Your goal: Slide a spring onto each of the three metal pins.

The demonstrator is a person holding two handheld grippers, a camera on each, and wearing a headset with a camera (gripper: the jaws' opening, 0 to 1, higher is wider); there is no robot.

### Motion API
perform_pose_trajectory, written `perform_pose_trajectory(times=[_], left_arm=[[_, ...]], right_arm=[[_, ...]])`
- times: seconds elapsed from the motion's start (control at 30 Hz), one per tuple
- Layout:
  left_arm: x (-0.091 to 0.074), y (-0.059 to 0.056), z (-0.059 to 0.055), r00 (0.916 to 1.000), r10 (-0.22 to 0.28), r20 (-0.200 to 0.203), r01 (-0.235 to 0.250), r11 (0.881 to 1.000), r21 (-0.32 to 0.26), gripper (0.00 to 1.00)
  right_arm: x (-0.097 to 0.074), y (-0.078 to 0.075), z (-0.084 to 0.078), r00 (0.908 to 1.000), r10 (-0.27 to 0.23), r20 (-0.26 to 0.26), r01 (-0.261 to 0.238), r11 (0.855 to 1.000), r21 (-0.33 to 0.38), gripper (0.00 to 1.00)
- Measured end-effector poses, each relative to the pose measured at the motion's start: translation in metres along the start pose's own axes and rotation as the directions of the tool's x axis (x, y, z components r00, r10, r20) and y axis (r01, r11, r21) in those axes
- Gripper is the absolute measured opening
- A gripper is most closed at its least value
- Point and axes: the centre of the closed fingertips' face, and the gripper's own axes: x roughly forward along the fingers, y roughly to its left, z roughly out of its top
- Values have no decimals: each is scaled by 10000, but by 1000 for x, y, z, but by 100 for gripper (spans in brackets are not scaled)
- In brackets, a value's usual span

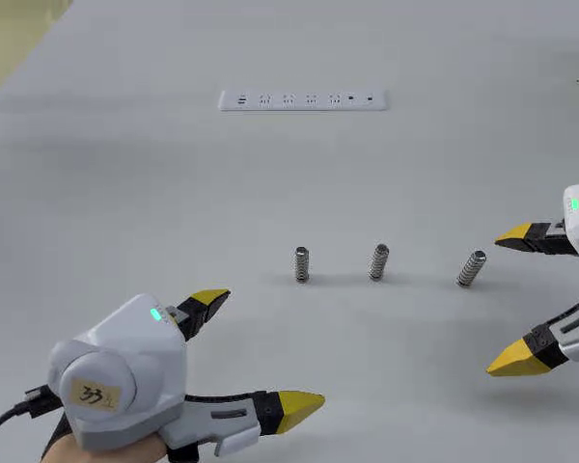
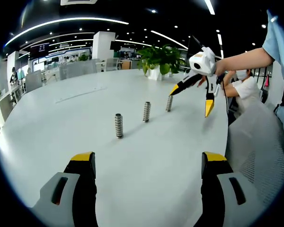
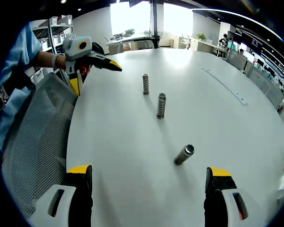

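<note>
1. Three coiled springs stand in a row on the pale grey worktop (image 1: 125,212), well apart from one another, in the head view's middle.
2. The first spring (image 1: 302,263), nearest the left claw's side, stands upright.
3. The second spring (image 1: 379,261) leans slightly.
4. The third spring (image 1: 472,268), nearest the right claw, tilts most. In the right gripper view a shiny round end shows at its top. Whether that is a pin's head I cannot tell.
5. None of the springs touches a claw.
6. The left claw (image 1: 256,355) hangs over the worktop at the lower left of the head view. Its yellow-tipped jaws are spread wide, with nothing between them. It is near the first spring but apart from it.
7. A hand (image 1: 106,451) grips its white body from below, and a black cable leaves it at the left.
8. The right claw (image 1: 511,297) comes in from the right edge, just beside the third spring. It too is released, jaws wide apart and holding nothing.
9. Beyond the row, a white power strip (image 1: 302,99) lies flat on the worktop.
10. A leafy plant (image 2: 163,56) stands at the worktop's far side in the left gripper view.
11. A grey mesh chair (image 3: 33,137) stands beside the worktop's edge in the right gripper view, below a blue sleeve.
</note>
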Motion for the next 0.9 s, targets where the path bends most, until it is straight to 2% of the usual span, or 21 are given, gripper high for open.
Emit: perform_pose_trajectory(times=[0.13,0.23,0.33,0.47,0.6,0.73,0.77,0.87,0.9], left_arm=[[-4,0,3,10000,36,57,-36,10000,13,91],[-6,1,5,9999,96,89,-96,10000,-3,92],[-8,2,4,9999,128,51,-128,9999,-6,92],[-10,4,1,9999,166,-22,-166,9999,-43,93],[-12,5,2,9997,226,-19,-226,9996,-155,93],[-15,7,0,9993,369,-73,-371,9991,-199,93],[-16,7,0,9990,428,-110,-431,9988,-238,93],[-16,6,-1,9985,501,-235,-509,9981,-352,92],[-16,6,-1,9985,499,-244,-507,9982,-331,92]], right_arm=[[-6,8,-5,9995,-269,150,268,9996,116,99],[-13,14,-5,9980,-454,447,438,9984,357,99],[-21,17,-6,9938,-799,776,752,9953,613,99],[-30,18,-13,9890,-1194,878,1126,9905,789,99],[-41,19,-13,9748,-1712,1431,1504,9779,1455,99],[-46,24,-15,9620,-2018,1838,1671,9678,1880,99],[-47,26,-14,9562,-2139,1998,1738,9641,2006,99],[-48,30,-12,9468,-2310,2242,1877,9619,1989,99],[-47,31,-13,9469,-2341,2203,1925,9618,1945,99]])
